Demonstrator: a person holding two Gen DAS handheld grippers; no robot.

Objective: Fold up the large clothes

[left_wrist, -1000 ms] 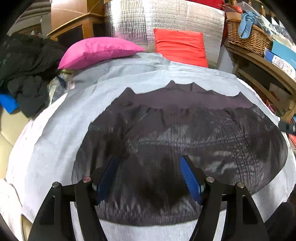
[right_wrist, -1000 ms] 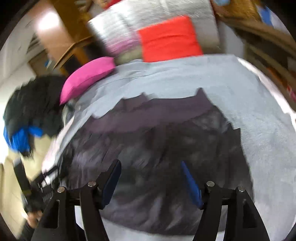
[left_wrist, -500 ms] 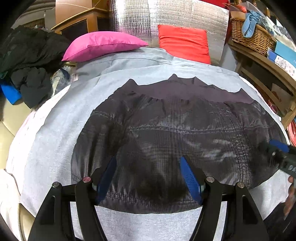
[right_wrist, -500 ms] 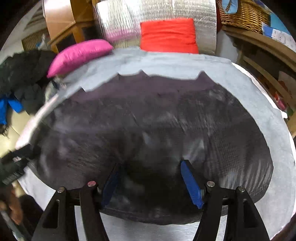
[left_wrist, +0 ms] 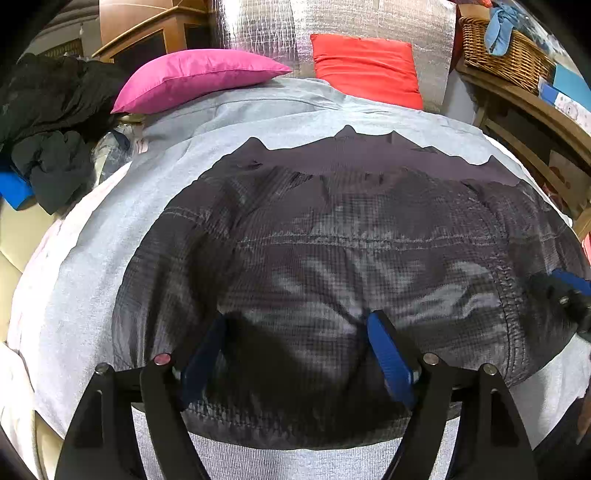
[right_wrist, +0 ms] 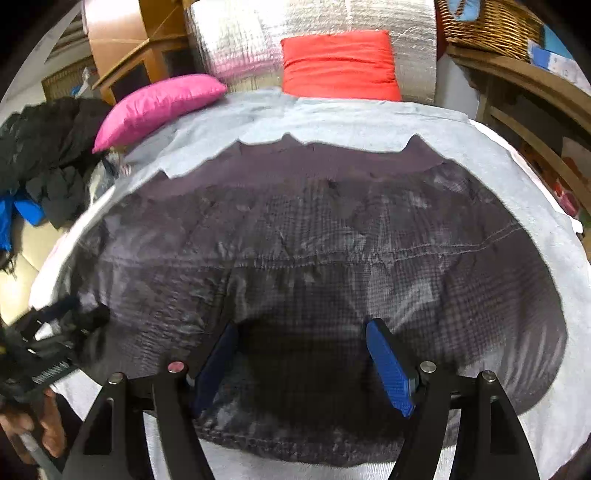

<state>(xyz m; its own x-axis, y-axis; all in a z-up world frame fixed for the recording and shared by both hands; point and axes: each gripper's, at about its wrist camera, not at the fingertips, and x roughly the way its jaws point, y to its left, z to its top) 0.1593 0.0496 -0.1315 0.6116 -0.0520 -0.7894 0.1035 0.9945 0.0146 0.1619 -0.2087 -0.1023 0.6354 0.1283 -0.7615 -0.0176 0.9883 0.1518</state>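
Observation:
A dark grey checked jacket (left_wrist: 332,266) lies spread flat on a light grey sheet (left_wrist: 92,266), its ribbed band at the far side. It also fills the right wrist view (right_wrist: 314,266). My left gripper (left_wrist: 295,354) is open and empty, low over the jacket's near hem. My right gripper (right_wrist: 303,354) is open and empty over the same hem, further right. The right gripper shows at the right edge of the left wrist view (left_wrist: 569,291); the left gripper shows at the left edge of the right wrist view (right_wrist: 55,332).
A pink pillow (left_wrist: 199,77) and a red pillow (left_wrist: 365,66) lie at the bed's far end against a silver foil panel (left_wrist: 332,18). Dark clothes (left_wrist: 48,122) are piled at the left. A wooden shelf with a wicker basket (left_wrist: 502,55) stands at the right.
Both grippers have come lower and closer to the jacket's near hem. The right gripper swung right and steadied, and has entered the left wrist view. Both stayed open.

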